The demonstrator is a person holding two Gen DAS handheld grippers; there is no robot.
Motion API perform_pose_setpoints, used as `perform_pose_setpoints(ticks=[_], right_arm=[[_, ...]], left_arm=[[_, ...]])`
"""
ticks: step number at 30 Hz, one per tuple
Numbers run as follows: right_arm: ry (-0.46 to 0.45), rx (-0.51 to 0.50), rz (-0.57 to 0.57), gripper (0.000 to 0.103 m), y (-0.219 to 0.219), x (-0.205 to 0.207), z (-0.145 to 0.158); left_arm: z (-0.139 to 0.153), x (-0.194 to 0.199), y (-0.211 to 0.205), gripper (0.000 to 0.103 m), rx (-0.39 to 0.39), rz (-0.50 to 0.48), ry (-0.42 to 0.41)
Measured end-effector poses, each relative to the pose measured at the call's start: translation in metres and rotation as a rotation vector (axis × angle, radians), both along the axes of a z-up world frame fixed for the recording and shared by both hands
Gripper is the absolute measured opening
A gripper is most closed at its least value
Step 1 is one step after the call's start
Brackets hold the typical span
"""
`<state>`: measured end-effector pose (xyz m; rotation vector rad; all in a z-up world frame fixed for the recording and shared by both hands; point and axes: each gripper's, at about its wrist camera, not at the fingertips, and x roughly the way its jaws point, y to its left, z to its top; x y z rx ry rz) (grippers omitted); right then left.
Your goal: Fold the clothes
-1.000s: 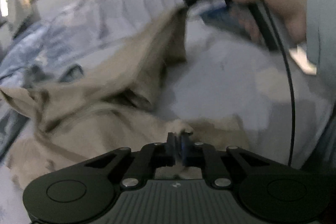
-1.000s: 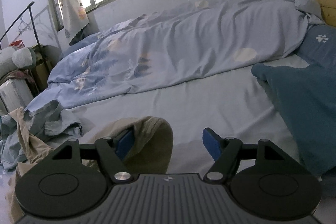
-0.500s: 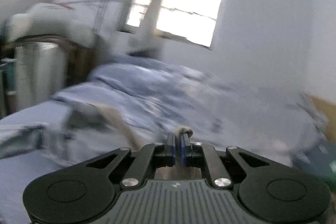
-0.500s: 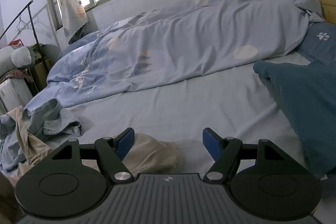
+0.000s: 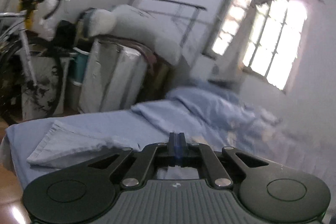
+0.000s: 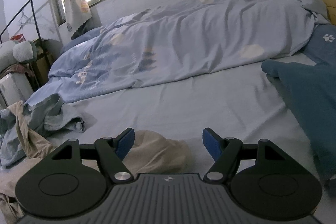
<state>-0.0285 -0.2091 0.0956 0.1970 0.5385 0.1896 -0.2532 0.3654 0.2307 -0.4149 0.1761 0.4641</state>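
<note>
Two grippers are showing, one per wrist view. In the blurred left view, the left black two-finger gripper is pointing across the pale blue bedsheet toward a bright barred window, its blue pads pressed fully together with no cloth seen between them. In the right view, a crumpled pale blue garment is lying at the left, touching the long tan cloth garment, whose rounded end is sitting just below and between the right gripper fingers; its jaws are standing wide apart, gripping nothing, angled slightly down over the bed
</note>
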Motion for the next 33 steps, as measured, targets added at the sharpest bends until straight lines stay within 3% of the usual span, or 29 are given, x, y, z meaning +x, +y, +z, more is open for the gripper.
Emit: perform_pose_setpoints(ticks=[5, 9, 11, 13, 17, 21, 27, 33], right_arm=[[-0.005, -0.006, -0.004, 0.073, 0.006, 0.000, -0.001], [-0.024, -0.004, -0.019, 0.073, 0.007, -0.001, 0.001], [-0.034, 0.002, -0.029, 0.073, 0.005, -0.002, 0.001], [-0.044, 0.013, -0.046, 0.073, 0.001, -0.002, 0.003], [-0.054, 0.036, -0.079, 0.073, -0.009, -0.003, 0.005], [-0.062, 0.062, -0.110, 0.073, -0.020, -0.004, 0.007], [-0.068, 0.099, -0.152, 0.073, -0.040, -0.006, 0.010], [-0.063, 0.111, -0.167, 0.073, -0.053, -0.008, 0.011]], left_arm=[[-0.022, 0.017, -0.058, 0.000, 0.086, -0.153, 0.058], [-0.039, 0.033, -0.121, 0.002, 0.129, -0.334, 0.073], [-0.049, 0.037, -0.155, 0.008, 0.138, -0.429, 0.076], [-0.060, 0.039, -0.189, 0.023, 0.139, -0.523, 0.079], [-0.086, 0.043, -0.254, 0.034, 0.150, -0.706, 0.102], [-0.118, 0.050, -0.315, 0.040, 0.165, -0.866, 0.183], [-0.158, 0.072, -0.370, 0.042, 0.184, -0.927, 0.282], [-0.177, 0.109, -0.372, 0.045, 0.202, -0.843, 0.357]])
